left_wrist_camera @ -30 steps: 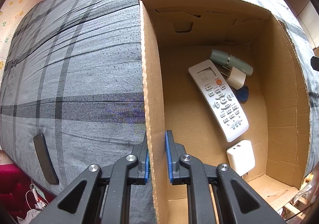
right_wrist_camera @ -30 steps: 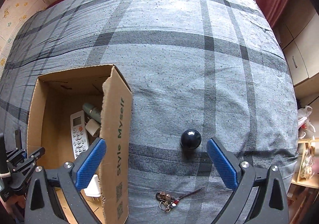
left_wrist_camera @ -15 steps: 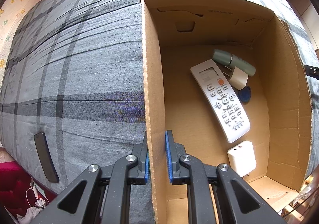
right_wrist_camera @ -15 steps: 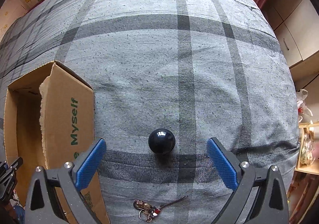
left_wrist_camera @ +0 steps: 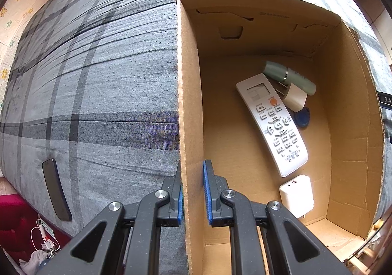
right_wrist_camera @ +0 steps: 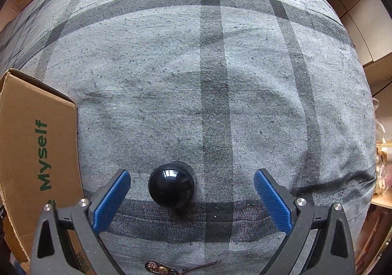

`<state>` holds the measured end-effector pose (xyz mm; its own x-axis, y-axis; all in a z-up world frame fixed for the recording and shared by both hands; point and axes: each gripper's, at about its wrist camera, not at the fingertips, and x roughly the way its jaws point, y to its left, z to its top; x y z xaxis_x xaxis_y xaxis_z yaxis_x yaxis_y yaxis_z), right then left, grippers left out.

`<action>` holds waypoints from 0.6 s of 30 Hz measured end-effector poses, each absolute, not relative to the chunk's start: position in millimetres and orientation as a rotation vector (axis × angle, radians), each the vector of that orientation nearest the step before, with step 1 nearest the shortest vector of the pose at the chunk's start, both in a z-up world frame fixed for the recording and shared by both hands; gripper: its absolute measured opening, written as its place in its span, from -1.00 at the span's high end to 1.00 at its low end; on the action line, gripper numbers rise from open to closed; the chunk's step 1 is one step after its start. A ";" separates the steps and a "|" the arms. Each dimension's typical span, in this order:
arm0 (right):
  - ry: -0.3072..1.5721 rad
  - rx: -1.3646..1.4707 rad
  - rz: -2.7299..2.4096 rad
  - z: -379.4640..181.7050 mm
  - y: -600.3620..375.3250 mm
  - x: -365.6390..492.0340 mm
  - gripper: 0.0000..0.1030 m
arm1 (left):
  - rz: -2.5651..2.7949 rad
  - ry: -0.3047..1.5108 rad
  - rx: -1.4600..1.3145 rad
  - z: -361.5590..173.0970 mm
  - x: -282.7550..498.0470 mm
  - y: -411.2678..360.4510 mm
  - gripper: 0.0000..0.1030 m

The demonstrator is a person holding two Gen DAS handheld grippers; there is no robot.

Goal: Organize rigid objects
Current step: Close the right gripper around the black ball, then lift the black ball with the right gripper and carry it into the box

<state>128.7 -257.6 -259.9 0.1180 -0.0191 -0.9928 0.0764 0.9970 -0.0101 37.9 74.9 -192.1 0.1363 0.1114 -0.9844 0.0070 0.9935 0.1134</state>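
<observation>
My left gripper [left_wrist_camera: 192, 172] is shut on the left wall of an open cardboard box [left_wrist_camera: 188, 93], one pad on each side of it. Inside the box lie a white remote [left_wrist_camera: 272, 123], a white charger [left_wrist_camera: 297, 195], a pale green tube [left_wrist_camera: 289, 77], a cream plug [left_wrist_camera: 295, 97] and a small blue item [left_wrist_camera: 302, 117]. My right gripper [right_wrist_camera: 192, 193] is open above the bed. A shiny black ball [right_wrist_camera: 171, 188] lies on the grey plaid cover between its pads, nearer the left pad. The box side [right_wrist_camera: 31, 142] stands just left.
A dark phone [left_wrist_camera: 55, 189] lies on the bed's near left edge. A keychain [right_wrist_camera: 161, 269] lies on the cover below the right gripper. The grey plaid bed cover [right_wrist_camera: 215, 66] stretches ahead. Cabinets [right_wrist_camera: 367, 30] stand to the right of the bed.
My right gripper has moved right, away from the box, and down toward the black ball, which now sits between its pads. My left gripper has kept its hold on the box wall.
</observation>
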 end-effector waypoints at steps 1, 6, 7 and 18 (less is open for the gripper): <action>1.457 0.046 -0.074 -263.4 -258.7 129.2 -0.99 | 0.078 1.433 0.097 -191.9 38.2 74.9 0.74; 1.473 0.054 -0.071 -274.5 -262.9 131.7 -0.99 | 0.081 1.434 0.095 -192.3 38.6 75.2 0.74; 1.473 0.059 -0.067 -274.5 -263.1 131.9 -0.99 | 0.082 1.434 0.093 -192.4 38.8 75.4 0.74; 1.505 0.112 -0.039 -275.9 -254.8 137.7 0.22 | 0.085 1.432 0.098 -191.5 38.6 73.0 0.73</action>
<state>137.7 -254.8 -275.9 0.0662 0.0435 -0.9969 0.0950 0.9942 0.0497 38.6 73.0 -191.5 0.1368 0.1176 -0.9836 0.0007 0.9929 0.1189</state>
